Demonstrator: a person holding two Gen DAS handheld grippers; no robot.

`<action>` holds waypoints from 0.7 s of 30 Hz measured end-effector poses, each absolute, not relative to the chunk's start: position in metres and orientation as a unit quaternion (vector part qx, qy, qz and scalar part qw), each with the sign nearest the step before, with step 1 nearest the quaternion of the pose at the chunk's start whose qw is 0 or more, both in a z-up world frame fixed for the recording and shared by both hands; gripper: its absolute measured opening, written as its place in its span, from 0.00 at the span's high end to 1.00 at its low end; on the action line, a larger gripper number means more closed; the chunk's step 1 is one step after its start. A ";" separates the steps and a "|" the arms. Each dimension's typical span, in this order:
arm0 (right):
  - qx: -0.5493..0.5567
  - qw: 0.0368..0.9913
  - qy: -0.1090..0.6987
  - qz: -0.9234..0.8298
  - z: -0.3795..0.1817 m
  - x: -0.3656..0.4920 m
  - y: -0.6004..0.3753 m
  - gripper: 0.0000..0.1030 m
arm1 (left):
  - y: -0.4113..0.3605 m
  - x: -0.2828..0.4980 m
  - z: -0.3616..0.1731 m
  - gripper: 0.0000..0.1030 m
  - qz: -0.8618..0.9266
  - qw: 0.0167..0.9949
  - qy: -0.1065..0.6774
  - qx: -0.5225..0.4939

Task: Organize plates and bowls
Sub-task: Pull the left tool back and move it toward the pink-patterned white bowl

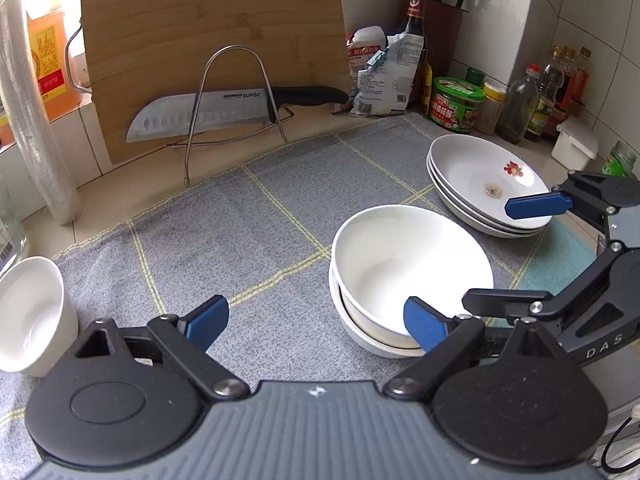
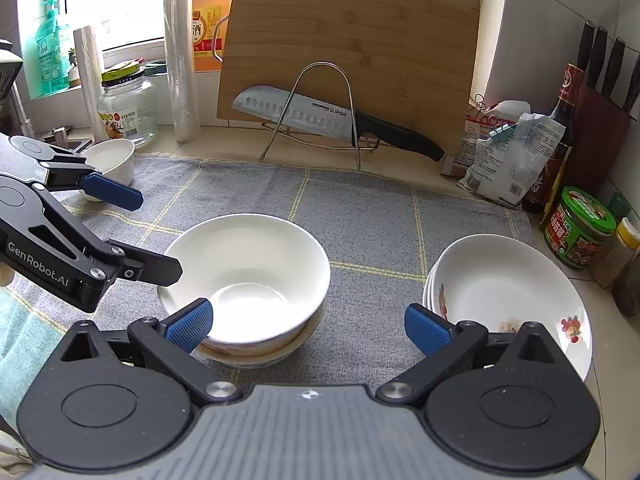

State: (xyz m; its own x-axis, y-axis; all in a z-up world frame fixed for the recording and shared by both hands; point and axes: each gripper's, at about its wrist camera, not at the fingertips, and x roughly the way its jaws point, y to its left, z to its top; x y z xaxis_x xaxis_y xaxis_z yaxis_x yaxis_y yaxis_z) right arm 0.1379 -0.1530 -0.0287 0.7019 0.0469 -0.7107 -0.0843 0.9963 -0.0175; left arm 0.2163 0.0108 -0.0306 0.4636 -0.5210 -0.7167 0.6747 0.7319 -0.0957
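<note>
Two white bowls sit nested as a stack [image 1: 408,272] [image 2: 248,276] in the middle of the grey checked cloth [image 1: 248,240]. A stack of white plates [image 1: 488,184] [image 2: 508,292] with a small flower print lies to its right. A single small white bowl [image 1: 32,316] [image 2: 112,158] stands at the cloth's left edge. My left gripper [image 1: 316,326] [image 2: 148,232] is open and empty, with one finger close to the bowl stack's left rim. My right gripper [image 2: 307,327] [image 1: 520,252] is open too, hovering between the bowl stack and the plates.
A bamboo cutting board [image 2: 352,52] leans at the back with a knife [image 2: 320,114] on a wire rack. Sauce bottles, jars and a knife block [image 2: 604,92] crowd the right corner. A glass jar [image 2: 128,112] and film rolls stand at back left.
</note>
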 end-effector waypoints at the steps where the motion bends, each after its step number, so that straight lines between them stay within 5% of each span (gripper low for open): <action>1: -0.022 0.922 0.384 0.037 -0.029 0.138 -0.154 0.00 | 0.013 0.215 -0.031 0.09 -0.349 0.851 0.381 0.093; 21: -0.041 0.931 0.349 0.098 0.000 0.160 -0.130 0.00 | 0.100 0.199 -0.067 0.07 -0.178 0.889 0.416 0.063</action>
